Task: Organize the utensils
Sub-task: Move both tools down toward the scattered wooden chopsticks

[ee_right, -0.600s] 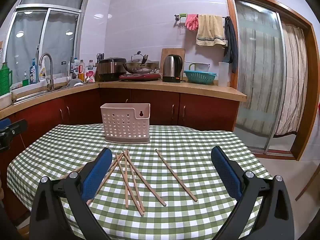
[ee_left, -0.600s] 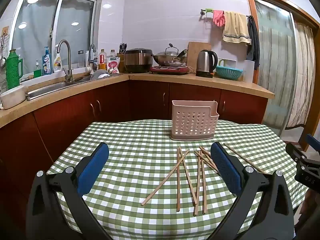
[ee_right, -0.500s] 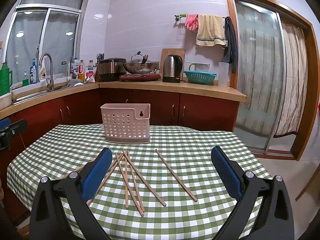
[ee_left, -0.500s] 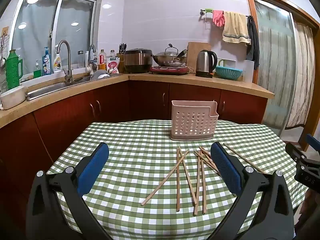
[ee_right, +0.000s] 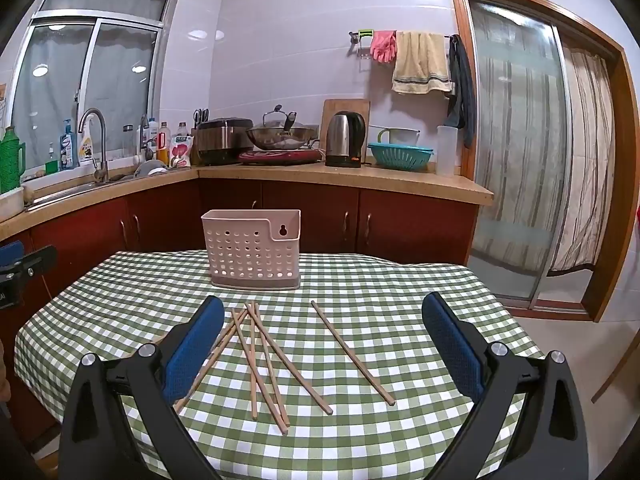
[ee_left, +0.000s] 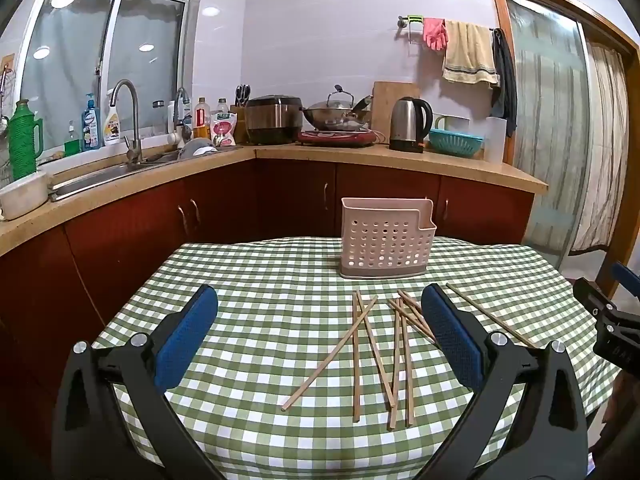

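Both tools, left tool [ee_left: 318,338] and right tool [ee_right: 318,342], hang released w/ nothing between pads, above the tabletop [ee_right: 400,288]. Chopsticks [ee_right: 264,356] lie loose and crossed near the pink caddy [ee_right: 252,252]; one lone stick [ee_right: 352,358] sits apart. Prob. light, stiff, thin, likely to roll; best pinched mid-shaft. Caddy's inside hidden; left pad covers some stick ends.

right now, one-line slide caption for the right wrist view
Open right gripper hovers over wooden chopsticks scattered on a green checked tablecloth, pink perforated utensil holder standing behind them.
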